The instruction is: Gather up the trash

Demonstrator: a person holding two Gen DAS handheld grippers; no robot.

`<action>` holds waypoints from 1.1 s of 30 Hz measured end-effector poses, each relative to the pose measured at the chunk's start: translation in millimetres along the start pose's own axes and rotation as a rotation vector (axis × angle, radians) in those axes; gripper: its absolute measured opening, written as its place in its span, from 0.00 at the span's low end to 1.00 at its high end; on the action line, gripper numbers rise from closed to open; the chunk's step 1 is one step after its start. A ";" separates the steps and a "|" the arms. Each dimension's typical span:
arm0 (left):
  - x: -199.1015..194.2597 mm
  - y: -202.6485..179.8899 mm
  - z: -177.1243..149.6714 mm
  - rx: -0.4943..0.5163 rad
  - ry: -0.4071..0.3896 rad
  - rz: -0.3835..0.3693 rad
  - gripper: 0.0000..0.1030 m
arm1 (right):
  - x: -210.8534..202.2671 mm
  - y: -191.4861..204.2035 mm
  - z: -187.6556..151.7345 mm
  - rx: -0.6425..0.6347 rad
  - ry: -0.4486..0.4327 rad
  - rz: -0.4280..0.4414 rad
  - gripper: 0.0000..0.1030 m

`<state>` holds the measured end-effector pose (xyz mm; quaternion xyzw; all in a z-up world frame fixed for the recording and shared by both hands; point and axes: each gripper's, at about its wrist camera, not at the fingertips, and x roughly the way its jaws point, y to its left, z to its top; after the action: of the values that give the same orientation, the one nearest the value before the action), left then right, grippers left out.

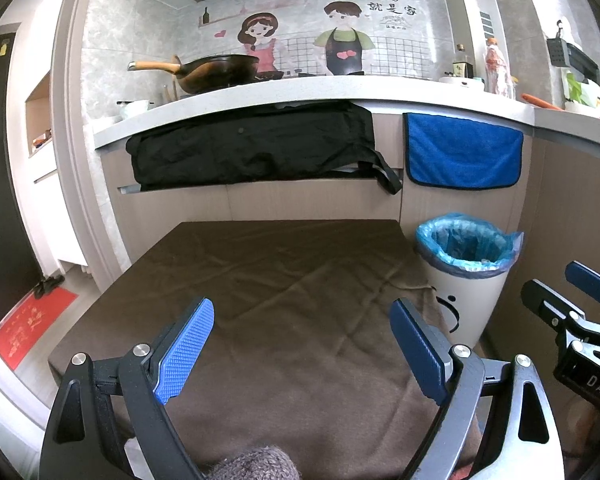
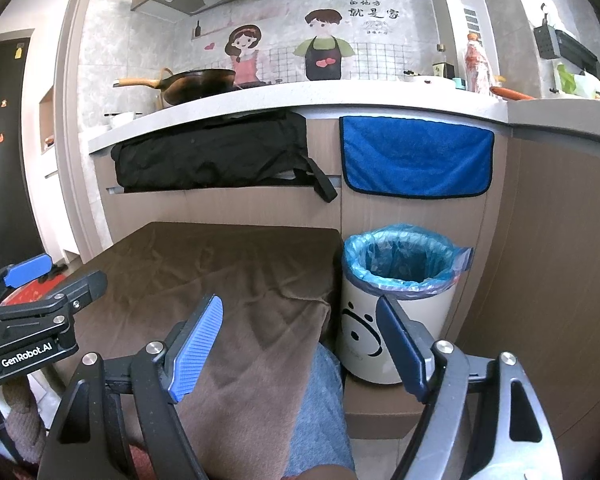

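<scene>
A white trash bin [image 1: 466, 300] with a blue liner and a face drawn on it stands at the right of a low table under a brown cloth [image 1: 284, 280]; the right wrist view shows the bin [image 2: 396, 316] too. No loose trash shows on the cloth. My left gripper [image 1: 300, 348] is open and empty over the cloth's near part. My right gripper [image 2: 296, 344] is open and empty, over the cloth's right edge [image 2: 228, 280] next to the bin. Each gripper shows at the edge of the other's view: the right [image 1: 572, 320], the left [image 2: 32, 308].
A kitchen counter [image 1: 300, 92] runs behind the table, with a wok [image 1: 216, 72], bottles [image 1: 498, 68] and a carrot on it. A black cloth [image 1: 252, 148] and a blue towel [image 1: 464, 156] hang from its front. A red mat [image 1: 32, 328] lies on the floor at left.
</scene>
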<state>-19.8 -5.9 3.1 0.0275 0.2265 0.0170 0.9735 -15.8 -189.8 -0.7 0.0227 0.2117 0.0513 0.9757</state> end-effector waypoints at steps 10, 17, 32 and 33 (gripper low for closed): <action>-1.6 -1.1 -0.8 -0.002 -0.001 -0.001 0.87 | -1.0 -0.5 2.0 0.002 -0.003 -0.004 0.75; -0.5 1.1 -0.7 0.000 -0.002 -0.005 0.87 | -1.5 -0.7 2.5 0.000 -0.002 -0.003 0.75; 1.0 5.3 -0.9 0.004 0.000 -0.012 0.87 | -1.5 1.0 1.6 0.002 -0.001 -0.005 0.75; 0.6 4.6 -1.2 0.005 -0.001 -0.013 0.87 | -1.6 0.6 2.1 0.003 0.001 -0.003 0.75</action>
<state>-19.9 -1.2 2.0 0.0287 0.2262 0.0101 0.9736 -16.5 -189.4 1.9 0.0237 0.2121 0.0494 0.9757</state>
